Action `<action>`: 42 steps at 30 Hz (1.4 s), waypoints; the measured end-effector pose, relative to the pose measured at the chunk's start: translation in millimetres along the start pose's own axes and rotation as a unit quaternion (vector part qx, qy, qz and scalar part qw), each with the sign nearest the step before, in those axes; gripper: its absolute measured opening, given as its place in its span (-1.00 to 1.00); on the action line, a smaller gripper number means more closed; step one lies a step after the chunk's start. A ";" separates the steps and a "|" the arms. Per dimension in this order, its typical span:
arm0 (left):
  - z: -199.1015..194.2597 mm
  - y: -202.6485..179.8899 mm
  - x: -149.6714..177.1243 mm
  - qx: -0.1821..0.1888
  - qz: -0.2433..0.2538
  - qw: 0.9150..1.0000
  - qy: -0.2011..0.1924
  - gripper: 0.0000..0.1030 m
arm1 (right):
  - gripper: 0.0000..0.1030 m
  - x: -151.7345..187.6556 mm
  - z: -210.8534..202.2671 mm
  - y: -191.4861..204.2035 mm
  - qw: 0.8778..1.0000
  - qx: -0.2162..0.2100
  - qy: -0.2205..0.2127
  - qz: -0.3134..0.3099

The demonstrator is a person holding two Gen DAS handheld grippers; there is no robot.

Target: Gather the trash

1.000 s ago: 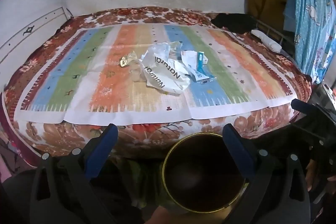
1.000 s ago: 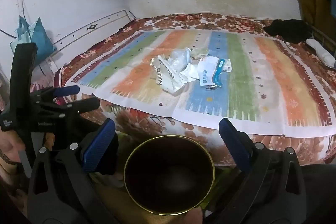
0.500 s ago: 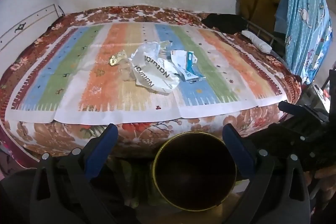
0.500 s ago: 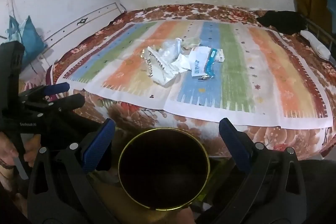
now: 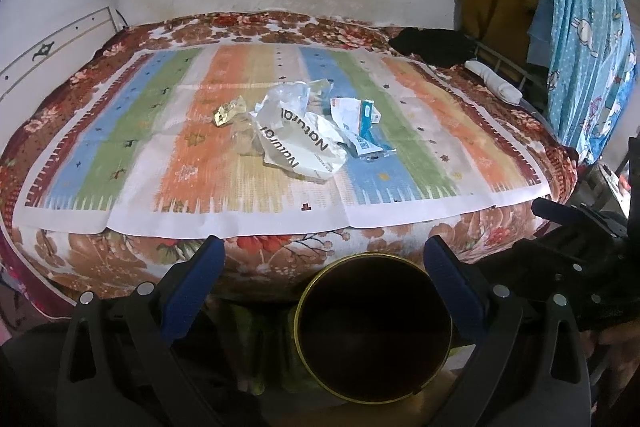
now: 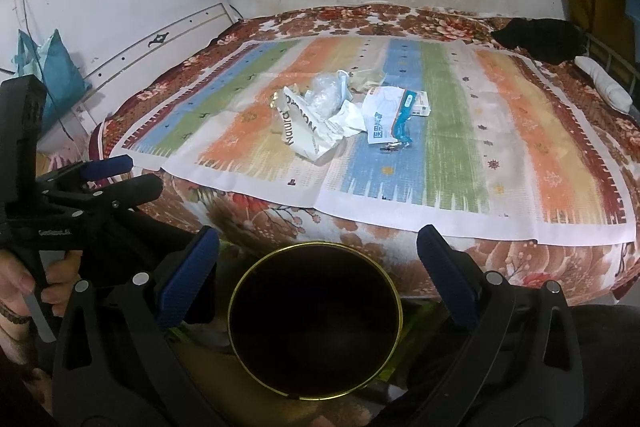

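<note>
A pile of trash lies mid-bed on a striped mat (image 5: 132,147): a crumpled white "Natural" bag (image 5: 298,139) (image 6: 306,131), a gold foil wrapper (image 5: 229,110), clear plastic (image 6: 328,93) and a white-and-blue packet (image 5: 362,119) (image 6: 390,113). A dark round bin with a gold rim (image 5: 374,327) (image 6: 316,321) stands on the floor before the bed. My left gripper (image 5: 324,267) hangs open above the bin, holding nothing. Open and empty as well, my right gripper (image 6: 318,259) hovers over the bin. All the trash is well ahead of both.
The bed (image 6: 440,23) has a floral cover and fills the room's corner against white walls. A black cloth (image 5: 434,45) and a white roll (image 5: 496,81) lie at its far right. Clothes hang at right (image 5: 584,27). A blue bag (image 6: 56,75) leans at left.
Both views have shifted slightly; the bin sits further right in each frame than half a second ago. The trash pile has not moved. Both grippers stay open.
</note>
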State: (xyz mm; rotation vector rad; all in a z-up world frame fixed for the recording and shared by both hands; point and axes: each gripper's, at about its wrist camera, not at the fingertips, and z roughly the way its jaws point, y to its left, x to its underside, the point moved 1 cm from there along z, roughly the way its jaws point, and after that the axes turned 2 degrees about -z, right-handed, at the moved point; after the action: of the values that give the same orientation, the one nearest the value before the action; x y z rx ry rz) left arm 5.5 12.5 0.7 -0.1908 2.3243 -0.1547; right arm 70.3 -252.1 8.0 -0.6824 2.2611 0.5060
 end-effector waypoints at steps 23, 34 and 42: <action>1.0 6.1 -1.5 0.010 -0.021 1.000 0.006 0.89 | 0.83 -0.1 5.2 1.0 1.000 -0.001 0.004 0.002; 7.9 1.0 -8.7 0.001 -0.013 1.000 0.014 0.89 | 0.83 -10.5 18.3 -4.2 0.999 -0.015 0.021 0.023; 22.8 3.1 -34.6 -0.012 -0.013 1.000 0.023 0.89 | 0.79 -29.2 34.5 -14.3 0.998 -0.024 0.042 0.039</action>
State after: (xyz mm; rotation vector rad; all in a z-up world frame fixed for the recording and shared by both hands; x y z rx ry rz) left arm 45.4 20.8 8.9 -0.2310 2.3718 -0.1461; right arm 114.5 -235.7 3.7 -0.6524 2.3685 0.5813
